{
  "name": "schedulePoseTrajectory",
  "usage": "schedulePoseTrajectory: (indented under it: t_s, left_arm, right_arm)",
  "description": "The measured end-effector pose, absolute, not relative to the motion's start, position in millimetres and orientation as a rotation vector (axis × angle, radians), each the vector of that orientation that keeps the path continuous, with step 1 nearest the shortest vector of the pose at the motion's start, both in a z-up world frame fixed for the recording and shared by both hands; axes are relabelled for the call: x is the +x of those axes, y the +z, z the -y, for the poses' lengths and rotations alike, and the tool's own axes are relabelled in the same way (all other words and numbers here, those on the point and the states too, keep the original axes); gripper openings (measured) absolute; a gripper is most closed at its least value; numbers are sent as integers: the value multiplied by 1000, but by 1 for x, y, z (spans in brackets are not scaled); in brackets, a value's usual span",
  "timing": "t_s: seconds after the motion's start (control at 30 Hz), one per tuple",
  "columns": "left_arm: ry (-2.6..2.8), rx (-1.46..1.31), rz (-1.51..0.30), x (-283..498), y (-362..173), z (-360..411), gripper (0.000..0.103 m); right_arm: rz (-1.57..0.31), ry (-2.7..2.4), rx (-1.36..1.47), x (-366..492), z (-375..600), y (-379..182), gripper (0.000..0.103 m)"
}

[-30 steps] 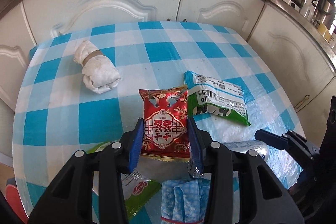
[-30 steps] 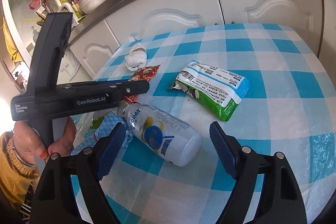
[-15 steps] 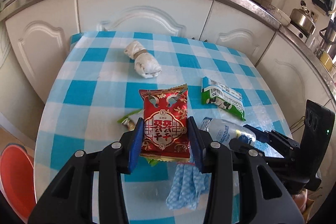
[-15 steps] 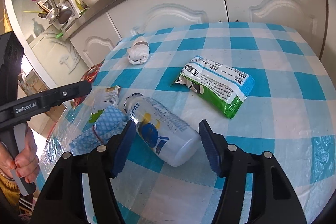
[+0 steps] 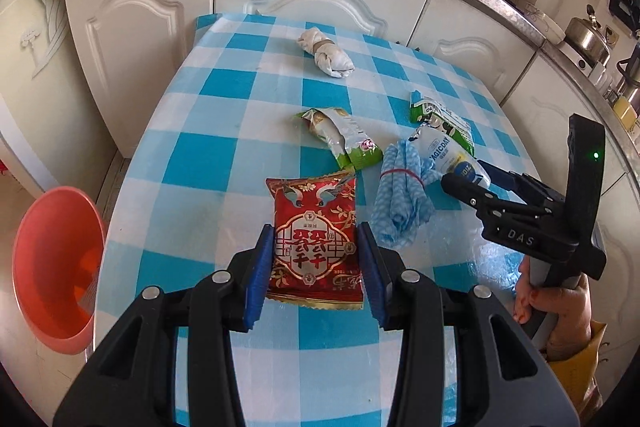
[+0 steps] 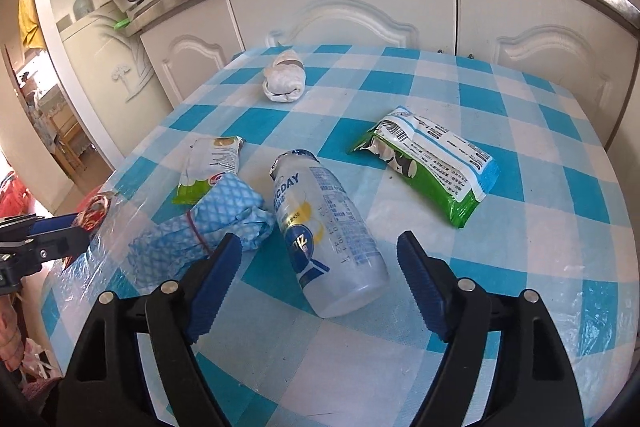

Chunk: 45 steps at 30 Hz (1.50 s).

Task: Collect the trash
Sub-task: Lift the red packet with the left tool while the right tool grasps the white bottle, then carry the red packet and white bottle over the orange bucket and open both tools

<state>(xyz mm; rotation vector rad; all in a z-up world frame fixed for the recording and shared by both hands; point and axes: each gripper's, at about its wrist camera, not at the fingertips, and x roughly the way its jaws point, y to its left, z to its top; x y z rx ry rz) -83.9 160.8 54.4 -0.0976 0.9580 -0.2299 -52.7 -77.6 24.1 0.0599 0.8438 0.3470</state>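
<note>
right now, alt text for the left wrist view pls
The left gripper holds a red snack packet above a blue checked table, with an orange bin on the floor at left. More wrappers, a cloth and a bottle lie beyond.

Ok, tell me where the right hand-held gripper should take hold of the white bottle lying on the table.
Grip the white bottle across its wide body, near the base end that points toward the right hand-held gripper. It lies on its side, roughly in line with the open jaws, so come straight down over it from above. Probably avoid the narrow neck: the blue cloth bundle lies close against that side.
</note>
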Motion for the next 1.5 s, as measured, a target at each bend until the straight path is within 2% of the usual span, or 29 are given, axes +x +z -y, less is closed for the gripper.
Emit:
schedulePoseTrajectory:
  t_s: [0.1, 0.13, 0.17, 0.23, 0.57, 0.93, 1.5]
  left_arm:
    - [-212, -96, -962, -93, 56, -167, 43]
    - [-204, -98, -963, -95, 56, -169, 43]
    - [-198, -98, -964, -98, 57, -171, 43]
    - [-184, -98, -963, -101, 57, -174, 43]
    - [-162, -108, -939, -111, 60, -180, 43]
    - [-178, -128, -906, -119, 65, -177, 43]
    - [-193, -186, -871, -124, 63, -199, 43]
  right_arm:
    - [-851, 348, 38, -51, 72, 22, 79]
    - [-849, 348, 31, -51, 70, 22, 71]
    - [-851, 348, 24, -51, 69, 22, 58]
    - [-857, 351, 13, -51, 66, 21, 47]
    - [-805, 342, -2, -62, 65, 29, 46]
    - [-668, 311, -4, -83, 63, 66, 45]
    - [-611, 351, -101, -105, 8, 88, 45]
